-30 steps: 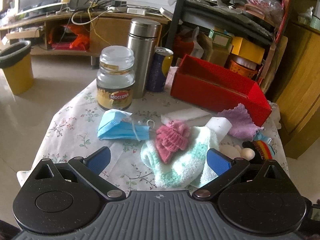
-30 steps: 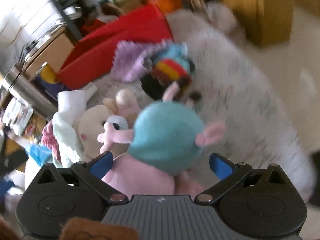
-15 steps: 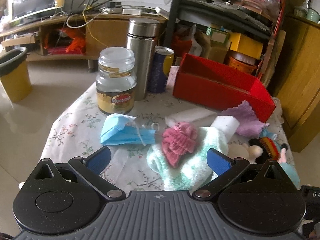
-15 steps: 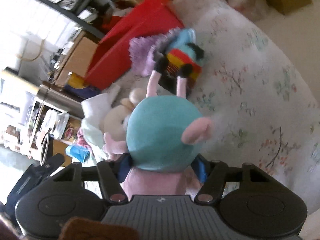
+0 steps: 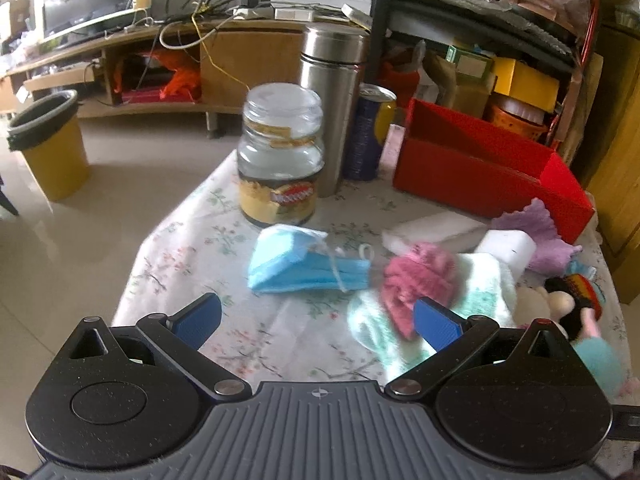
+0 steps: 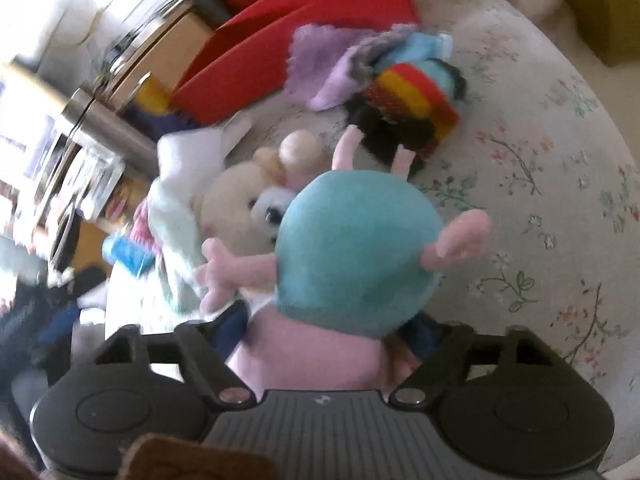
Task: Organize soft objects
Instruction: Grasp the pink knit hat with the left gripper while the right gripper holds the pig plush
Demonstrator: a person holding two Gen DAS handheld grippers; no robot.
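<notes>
right wrist view, lower centre: my right gripper (image 6: 322,330) clamps the plush toy (image 6: 352,256), jaws just easing wider; next, lift toward the red box (image 6: 296,40). left gripper (image 5: 316,320) open, empty.

Soft daylight fills both views, brightest at the upper left of each, where it washes the right wrist view to white. The floor (image 5: 100,216) shows pale glare. Fisheye bending curves the edges. The left view is mostly sharp; the right view is smeared by motion blur, worst at its left side
</notes>
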